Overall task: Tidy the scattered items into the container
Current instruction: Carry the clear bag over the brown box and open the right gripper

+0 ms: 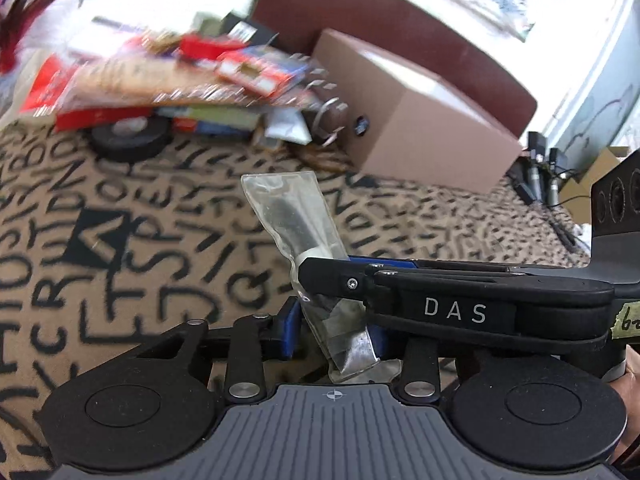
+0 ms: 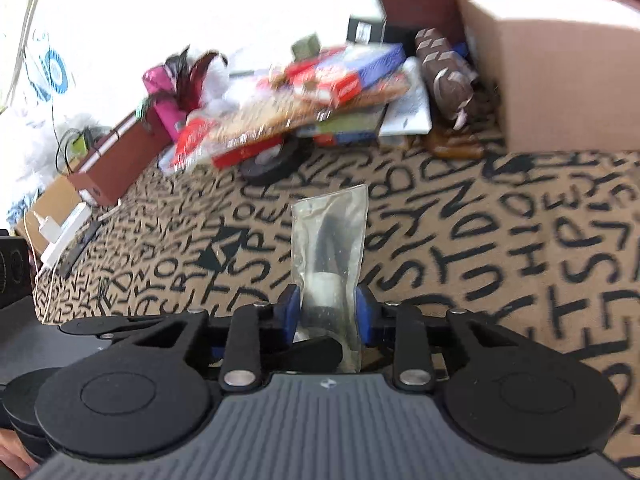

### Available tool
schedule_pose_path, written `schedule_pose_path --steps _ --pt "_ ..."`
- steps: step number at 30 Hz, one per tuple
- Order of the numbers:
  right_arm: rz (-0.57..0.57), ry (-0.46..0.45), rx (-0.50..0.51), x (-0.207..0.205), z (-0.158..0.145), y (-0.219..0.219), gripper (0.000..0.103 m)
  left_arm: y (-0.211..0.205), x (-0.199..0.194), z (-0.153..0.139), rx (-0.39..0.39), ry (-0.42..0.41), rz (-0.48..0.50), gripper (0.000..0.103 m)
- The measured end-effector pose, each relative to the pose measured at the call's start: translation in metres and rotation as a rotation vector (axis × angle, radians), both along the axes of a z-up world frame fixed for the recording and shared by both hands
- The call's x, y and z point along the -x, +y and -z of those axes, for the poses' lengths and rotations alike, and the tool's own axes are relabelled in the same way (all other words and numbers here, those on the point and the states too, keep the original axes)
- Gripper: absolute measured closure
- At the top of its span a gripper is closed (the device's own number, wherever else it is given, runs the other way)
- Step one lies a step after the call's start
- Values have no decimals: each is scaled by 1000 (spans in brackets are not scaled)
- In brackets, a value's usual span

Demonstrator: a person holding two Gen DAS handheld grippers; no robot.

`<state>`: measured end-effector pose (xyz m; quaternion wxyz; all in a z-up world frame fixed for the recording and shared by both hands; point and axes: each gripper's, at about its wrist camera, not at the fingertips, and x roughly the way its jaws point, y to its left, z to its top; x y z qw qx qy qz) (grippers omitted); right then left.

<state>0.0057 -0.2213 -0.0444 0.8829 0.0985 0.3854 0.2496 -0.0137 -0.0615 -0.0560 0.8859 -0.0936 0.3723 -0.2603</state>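
Letter-printed tan cloth [image 2: 500, 216] is covering the surface; a pile of boxes and packets [image 2: 320, 92] is lying at its far edge, blurred, beside a cardboard box [image 2: 560, 80]. A clear plastic bag [image 2: 330, 240] with a dark part inside is being held above the cloth, near the pile. The right gripper [image 2: 328, 312] is being clamped on the bag's lower end. The left gripper [image 1: 336, 328] is also being pressed onto the same bag [image 1: 292, 216], with the right tool's finger crossing over it.

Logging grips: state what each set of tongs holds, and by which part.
Both tongs, right and left, clamp the same clear plastic bag at its near end.
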Motion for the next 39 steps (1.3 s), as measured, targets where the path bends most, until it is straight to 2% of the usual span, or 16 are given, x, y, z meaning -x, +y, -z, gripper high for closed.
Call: schedule_pose_path --steps 8,14,17,22,28,33,34,35,36,37,38,39 --pt "99 -178 -12 -15 -60 -45 70 -52 -40 -63 39 -169 108 67" --pt "157 -304 36 -55 -116 -87 70 -106 -96 -108 103 -254 163 67" --pt "178 -347 78 -83 -140 -112 70 -136 -128 -121 141 -265 191 67" --pt "209 -336 150 -131 -155 -155 70 -188 -179 -114 203 -214 225 67" --pt "257 -245 200 -183 -125 -204 70 -246 -224 -77 194 -117 252 67" --pt "294 -195 204 -202 -104 -231 70 -273 -244 -60 196 -88 269 66" --pt "304 -188 201 -205 -101 -236 70 -278 -247 -59 184 -84 267 64" --pt "313 -182 197 -208 -100 -240 69 -282 -250 -57 172 -82 271 46" --pt "317 -178 197 -210 -97 -242 65 -285 -251 -55 153 -86 267 38" --pt "317 -176 201 -213 -95 -244 63 -287 -249 -53 127 -88 253 13" --pt "318 -178 208 -214 -93 -244 51 -287 -247 -52 92 -96 217 1" --pt "328 -187 223 -213 -91 -242 24 -285 -242 -52 62 -124 172 0"
